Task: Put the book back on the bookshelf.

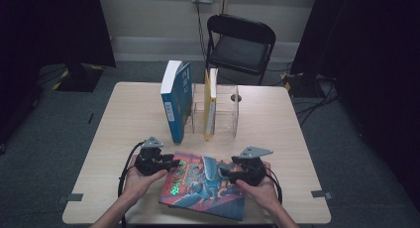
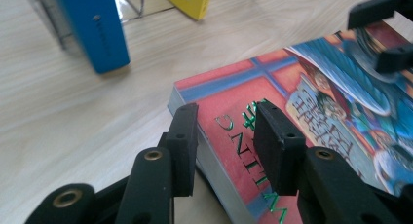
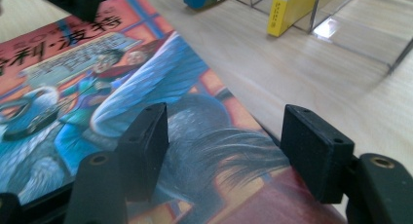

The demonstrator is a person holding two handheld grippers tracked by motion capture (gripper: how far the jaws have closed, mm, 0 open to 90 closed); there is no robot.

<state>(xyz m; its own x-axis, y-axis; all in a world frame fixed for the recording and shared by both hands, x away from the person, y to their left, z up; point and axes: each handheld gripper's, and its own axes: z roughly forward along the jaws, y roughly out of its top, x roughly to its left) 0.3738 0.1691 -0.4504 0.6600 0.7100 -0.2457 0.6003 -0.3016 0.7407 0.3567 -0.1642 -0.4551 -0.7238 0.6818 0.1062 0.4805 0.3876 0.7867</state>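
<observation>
The colourful book [image 1: 203,186] lies flat, cover up, near the front edge of the table, turned slightly askew. Its cover is red with blue bands, a blue-and-white illustration and green lettering along the spine side. Its left edge sits between 2 black jaws, and its right edge lies between 2 more.

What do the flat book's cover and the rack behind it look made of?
Flat book: glossy printed paperback card, likely; light sheen, metallic green lettering, paper page edges visible. Rack: clear plastic, probably acrylic; transparent dividers, bright glints. Table: pale wood-grain, perhaps laminate.
</observation>
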